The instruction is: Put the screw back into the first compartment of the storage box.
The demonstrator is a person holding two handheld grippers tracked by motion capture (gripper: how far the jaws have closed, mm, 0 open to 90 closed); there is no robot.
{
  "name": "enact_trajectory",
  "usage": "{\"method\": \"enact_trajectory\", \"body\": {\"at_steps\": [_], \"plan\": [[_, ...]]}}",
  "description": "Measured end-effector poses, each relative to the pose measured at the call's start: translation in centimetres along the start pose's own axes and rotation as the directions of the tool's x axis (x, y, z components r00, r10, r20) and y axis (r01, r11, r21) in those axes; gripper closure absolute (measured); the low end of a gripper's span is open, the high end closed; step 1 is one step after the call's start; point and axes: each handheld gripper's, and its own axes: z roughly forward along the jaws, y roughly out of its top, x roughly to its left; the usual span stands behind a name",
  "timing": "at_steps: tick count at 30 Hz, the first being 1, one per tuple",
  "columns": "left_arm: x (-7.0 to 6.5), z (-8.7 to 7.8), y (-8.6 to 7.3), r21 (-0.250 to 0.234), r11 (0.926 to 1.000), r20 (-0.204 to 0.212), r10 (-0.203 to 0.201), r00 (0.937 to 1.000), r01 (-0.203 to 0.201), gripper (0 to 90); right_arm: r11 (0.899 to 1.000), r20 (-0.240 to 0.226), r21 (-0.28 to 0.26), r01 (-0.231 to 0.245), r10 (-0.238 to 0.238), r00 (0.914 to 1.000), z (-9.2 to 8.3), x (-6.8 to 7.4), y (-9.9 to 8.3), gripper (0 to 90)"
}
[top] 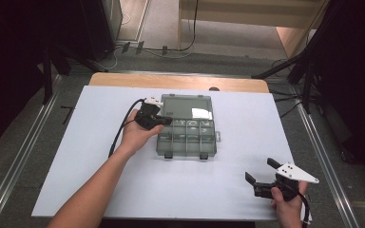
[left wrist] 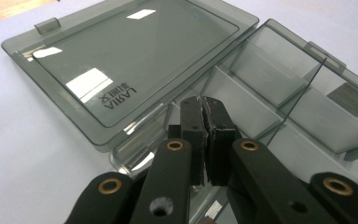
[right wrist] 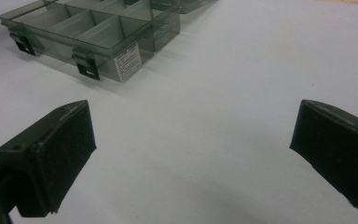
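one organizer box (top: 186, 127), smoky clear plastic, at mid-table; lid (left wrist: 121, 60) thrown flat open behind it, two latches (right wrist: 87, 66) on the front wall. my left gripper (top: 158, 120), jaws clenched on nothing, sits at the box's left edge over the compartments. compartments divided, contents hard to tell. broad bare white table (top: 218, 185) next. my right gripper (top: 261, 171), jaws released wide, hovers near the front right edge.

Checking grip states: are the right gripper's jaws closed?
No, the right gripper has its jaws spread wide over the bare white table.
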Motion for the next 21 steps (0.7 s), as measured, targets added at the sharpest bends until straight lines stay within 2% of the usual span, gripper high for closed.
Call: {"method": "enact_trajectory", "body": {"at_steps": [2, 7, 9, 11, 12, 13, 16, 21], "plan": [[-0.1, 0.2, -0.2, 0.010, 0.9999, -0.011, 0.008, 0.9999, -0.008, 88.4, 1.000, 0.000, 0.001, 0.001, -0.001, 1.0000, 0.0, 0.0, 0.0, 0.0], [0.0, 0.5, -0.7, 0.026, 0.9996, -0.012, -0.008, 0.9999, 0.008, 88.4, 1.000, 0.001, 0.000, -0.001, 0.001, 1.0000, 0.0, 0.0, 0.0, 0.0], [0.1, 0.5, -0.9, 0.016, 0.9992, 0.009, -0.036, 0.9993, 0.036, 88.2, 1.000, 0.002, 0.001, -0.001, 0.001, 1.0000, 0.0, 0.0, 0.0, 0.0], [0.2, 0.3, -0.9, 0.016, 0.9990, 0.010, -0.041, 0.9991, 0.041, 87.6, 1.000, 0.002, 0.002, 0.000, 0.000, 1.0000, 0.0, 0.1, 0.0, 0.0], [0.3, 0.2, -0.9, 0.010, 0.9988, 0.030, -0.048, 0.9984, 0.047, 85.0, 1.000, 0.001, 0.002, -0.001, 0.001, 1.0000, 0.0, 0.1, 0.0, 0.0], [0.3, 0.1, -0.9, 0.008, 0.9984, 0.041, -0.057, 0.9975, 0.056, 76.6, 1.000, 0.000, 0.001, 0.003, -0.003, 1.0000, 0.0, 0.1, 0.0, 0.0], [0.4, -0.6, -0.8, -0.010, 0.9973, 0.052, -0.072, 0.9960, 0.073, 65.5, 1.000, 0.003, -0.003, 0.003, -0.003, 1.0000, 0.0, 0.0, 0.1, 0.0], [0.4, -1.5, -0.6, -0.061, 0.9959, 0.084, -0.062, 0.9945, 0.067, 39.1, 1.000, 0.001, -0.003, 0.001, -0.001, 1.0000, 0.0, 0.0, 0.1, 0.0]]}}
